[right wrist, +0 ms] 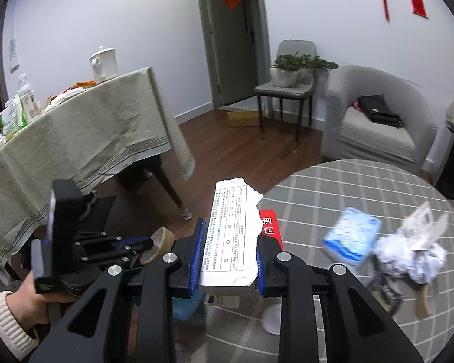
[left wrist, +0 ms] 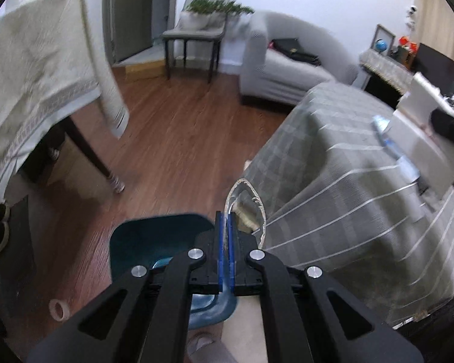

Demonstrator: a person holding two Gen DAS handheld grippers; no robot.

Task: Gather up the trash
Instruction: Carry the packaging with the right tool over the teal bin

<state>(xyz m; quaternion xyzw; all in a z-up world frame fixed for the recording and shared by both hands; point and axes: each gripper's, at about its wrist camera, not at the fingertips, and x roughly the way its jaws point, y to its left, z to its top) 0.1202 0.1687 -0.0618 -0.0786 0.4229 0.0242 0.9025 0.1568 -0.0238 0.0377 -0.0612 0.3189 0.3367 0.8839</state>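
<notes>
Two grippers were in use, each pinching one piece of trash.

In the left wrist view, the left gripper [left wrist: 226,220] had its blue pads pressed almost together on a thin clear plastic wrapper [left wrist: 246,202], which curled up and to the right past the fingertips. Below and left of the fingers sat one teal bin [left wrist: 154,239] on the wood floor [left wrist: 178,139]. One roll of tape [left wrist: 59,309] lay on the floor further left of the fingers. Right of the fingertips rose the round table under its grey checked cloth [left wrist: 357,181].

In the right wrist view, the right gripper [right wrist: 230,236] held one torn printed paper sheet [right wrist: 231,236] between its blue fingers, set moderately apart with the sheet's edges against them. One red card [right wrist: 270,225] showed just behind the sheet's right edge. Left of these fingers, a hand [right wrist: 33,305] in a cream sleeve gripped the other tool. Right of the fingers, on the grey checked cloth, lay one blue tissue pack [right wrist: 352,242] and one crumpled white paper ball [right wrist: 411,260], touching or nearly so.

Only the left wrist view showed the bin's open mouth and the tape roll. Only the right wrist view showed the tissue pack's face, the paper ball, and one white lidded jug [right wrist: 103,63] on the far table [right wrist: 75,139].
</notes>
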